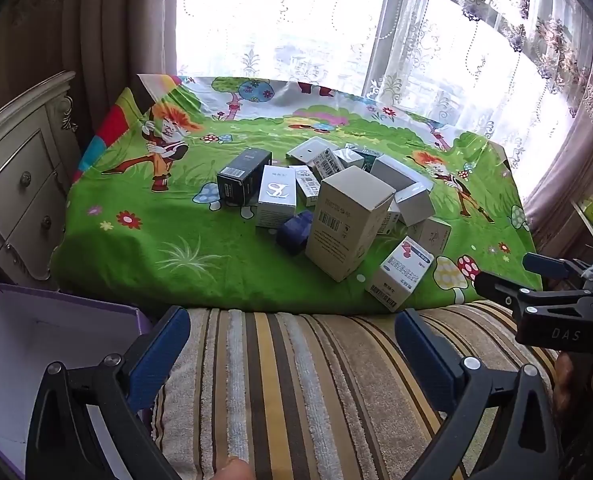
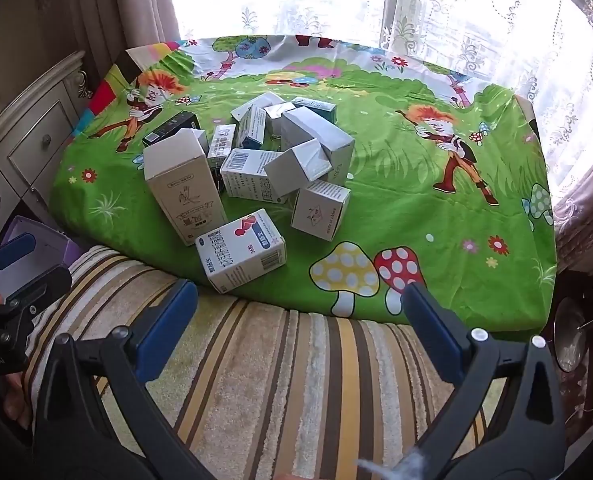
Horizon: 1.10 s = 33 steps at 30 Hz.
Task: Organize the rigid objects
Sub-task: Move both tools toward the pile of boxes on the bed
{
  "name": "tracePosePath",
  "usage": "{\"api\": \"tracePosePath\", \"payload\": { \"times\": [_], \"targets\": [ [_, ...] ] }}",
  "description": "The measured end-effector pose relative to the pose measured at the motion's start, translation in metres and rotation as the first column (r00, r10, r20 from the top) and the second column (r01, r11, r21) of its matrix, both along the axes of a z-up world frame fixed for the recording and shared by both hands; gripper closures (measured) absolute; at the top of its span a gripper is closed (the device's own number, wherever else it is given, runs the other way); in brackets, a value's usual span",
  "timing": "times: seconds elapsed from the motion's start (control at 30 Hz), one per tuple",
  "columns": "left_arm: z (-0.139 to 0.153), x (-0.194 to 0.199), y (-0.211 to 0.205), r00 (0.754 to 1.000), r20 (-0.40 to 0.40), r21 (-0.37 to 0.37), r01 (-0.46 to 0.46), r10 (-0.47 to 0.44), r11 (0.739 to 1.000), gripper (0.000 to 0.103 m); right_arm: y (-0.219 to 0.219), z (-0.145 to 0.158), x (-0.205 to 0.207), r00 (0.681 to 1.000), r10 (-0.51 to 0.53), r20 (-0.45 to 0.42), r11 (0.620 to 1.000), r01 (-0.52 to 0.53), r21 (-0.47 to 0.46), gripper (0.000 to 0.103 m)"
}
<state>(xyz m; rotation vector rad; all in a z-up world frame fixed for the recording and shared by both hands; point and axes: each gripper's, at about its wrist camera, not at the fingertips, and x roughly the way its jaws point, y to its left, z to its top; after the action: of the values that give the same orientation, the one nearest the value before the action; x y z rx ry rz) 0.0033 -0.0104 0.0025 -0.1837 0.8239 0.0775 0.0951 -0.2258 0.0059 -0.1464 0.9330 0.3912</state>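
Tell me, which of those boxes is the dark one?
The black box at the left edge of the pile. The others are white, grey or tan, apart from a small blue one.

Heap of boxes [image 1: 336, 200] on the cloth [image 1: 136, 248], open storage box [image 1: 36, 344] near-left, dresser [image 1: 16, 184] behind it.

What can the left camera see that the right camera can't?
Only the left wrist view shows the little dark blue box beside the tall one, and the white inside of the purple box.

Only the right wrist view shows the drawing on the tall beige box and the whole yellow and red mushroom pair.

Both show the box pile, the white box with a red heart, the green cartoon cloth and the striped towel.
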Motion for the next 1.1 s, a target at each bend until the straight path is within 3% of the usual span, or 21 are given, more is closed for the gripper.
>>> {"api": "tracePosePath", "payload": {
  "times": [0.43,0.8,1.1],
  "targets": [
    [-0.002,0.011,0.003,0.999,-0.025,-0.056,0.040,-0.041,0.998,0.000,0.010,-0.007,0.005,0.998,0.034,-0.054,0.999,-0.035,-0.010,0.000],
    [0.001,0.030,-0.004,0.995,-0.033,-0.030,0.095,-0.096,0.995,0.000,0.019,-0.013,0.011,0.994,0.077,-0.078,0.997,-0.077,0.001,0.000],
    [-0.005,0.034,-0.005,0.995,-0.053,-0.040,0.087,-0.089,0.995,0.000,0.019,-0.019,0.015,0.993,0.065,-0.094,0.998,-0.064,0.005,0.000]
  ]
}}
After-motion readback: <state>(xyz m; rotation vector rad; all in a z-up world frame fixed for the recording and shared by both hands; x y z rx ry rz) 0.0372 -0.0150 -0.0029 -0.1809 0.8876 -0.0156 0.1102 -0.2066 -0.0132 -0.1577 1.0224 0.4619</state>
